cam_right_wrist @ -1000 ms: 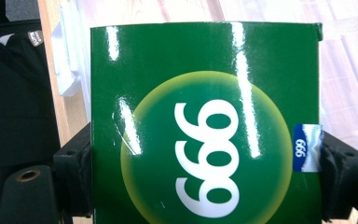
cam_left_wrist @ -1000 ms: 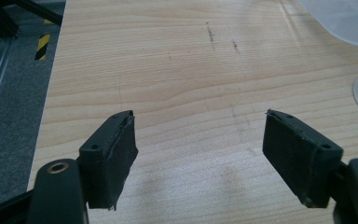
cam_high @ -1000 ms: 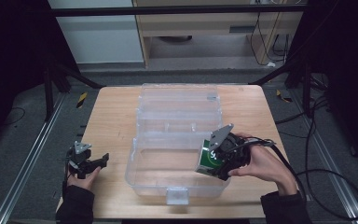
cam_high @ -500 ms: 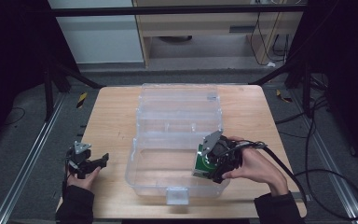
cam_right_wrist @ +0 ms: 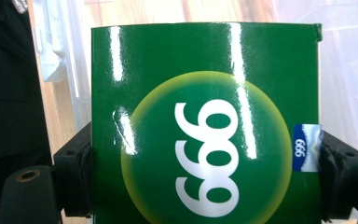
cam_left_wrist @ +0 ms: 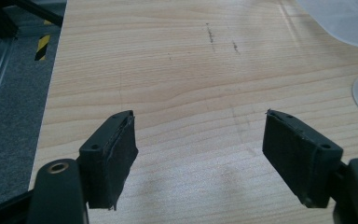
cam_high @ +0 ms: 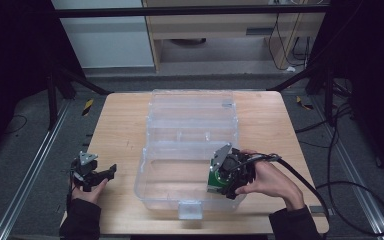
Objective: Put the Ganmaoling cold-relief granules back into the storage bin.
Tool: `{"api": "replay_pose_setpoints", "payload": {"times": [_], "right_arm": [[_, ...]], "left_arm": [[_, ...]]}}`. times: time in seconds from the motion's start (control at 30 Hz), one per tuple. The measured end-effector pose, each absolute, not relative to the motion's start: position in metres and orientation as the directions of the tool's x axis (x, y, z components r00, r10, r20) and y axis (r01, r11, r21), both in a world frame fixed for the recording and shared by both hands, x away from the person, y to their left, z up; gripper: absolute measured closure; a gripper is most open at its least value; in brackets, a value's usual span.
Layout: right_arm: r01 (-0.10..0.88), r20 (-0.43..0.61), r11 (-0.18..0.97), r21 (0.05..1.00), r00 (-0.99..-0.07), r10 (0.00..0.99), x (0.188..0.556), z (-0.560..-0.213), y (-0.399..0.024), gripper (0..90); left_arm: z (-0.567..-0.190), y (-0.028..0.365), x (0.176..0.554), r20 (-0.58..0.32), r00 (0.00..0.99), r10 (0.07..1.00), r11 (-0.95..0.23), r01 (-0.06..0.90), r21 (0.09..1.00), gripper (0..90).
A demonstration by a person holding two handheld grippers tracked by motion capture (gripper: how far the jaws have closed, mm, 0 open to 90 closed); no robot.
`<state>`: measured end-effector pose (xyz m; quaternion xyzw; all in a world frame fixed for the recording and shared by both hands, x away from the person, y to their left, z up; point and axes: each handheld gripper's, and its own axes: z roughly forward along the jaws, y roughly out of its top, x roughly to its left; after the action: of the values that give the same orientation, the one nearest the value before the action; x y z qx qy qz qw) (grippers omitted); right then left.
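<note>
A clear plastic storage box (cam_high: 190,145) lies open in the middle of the wooden table, its lid folded back toward the far side. My right gripper (cam_high: 219,181) is shut on a glossy green box (cam_right_wrist: 205,121) printed with white digits in a yellow-green circle. It holds that green box (cam_high: 213,181) inside the near right corner of the clear box's tub. Both black pads (cam_right_wrist: 77,177) press on the green box's sides. My left gripper (cam_high: 109,172) rests at the table's near left, open, with bare wood between its pads (cam_left_wrist: 114,154).
The clear box's front latch (cam_high: 189,210) hangs near the table's front edge. A cable (cam_high: 320,190) trails from the right gripper off the table's right side. Metal rails (cam_high: 25,175) and dark floor flank the table (cam_high: 120,120).
My right gripper has carried the green box leftward and down into the tub. The left gripper has stayed where it was.
</note>
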<state>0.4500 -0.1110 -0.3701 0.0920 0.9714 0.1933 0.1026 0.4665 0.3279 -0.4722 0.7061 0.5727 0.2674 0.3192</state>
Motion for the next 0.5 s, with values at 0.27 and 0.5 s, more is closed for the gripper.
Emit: {"api": "replay_pose_setpoints", "payload": {"times": [0.27,0.5], "right_arm": [[0.143,-0.147,0.916,0.376,-0.966,0.211,0.451,-0.383,-0.113,15.6],[0.166,-0.122,0.911,0.377,-0.966,0.227,0.453,-0.395,-0.117,15.4]], "left_arm": [[-0.472,0.327,0.467,0.014,0.203,0.979,-0.143,0.638,0.756,25.1],[-0.473,0.328,0.467,0.013,0.202,0.979,-0.142,0.640,0.755,25.1]]}}
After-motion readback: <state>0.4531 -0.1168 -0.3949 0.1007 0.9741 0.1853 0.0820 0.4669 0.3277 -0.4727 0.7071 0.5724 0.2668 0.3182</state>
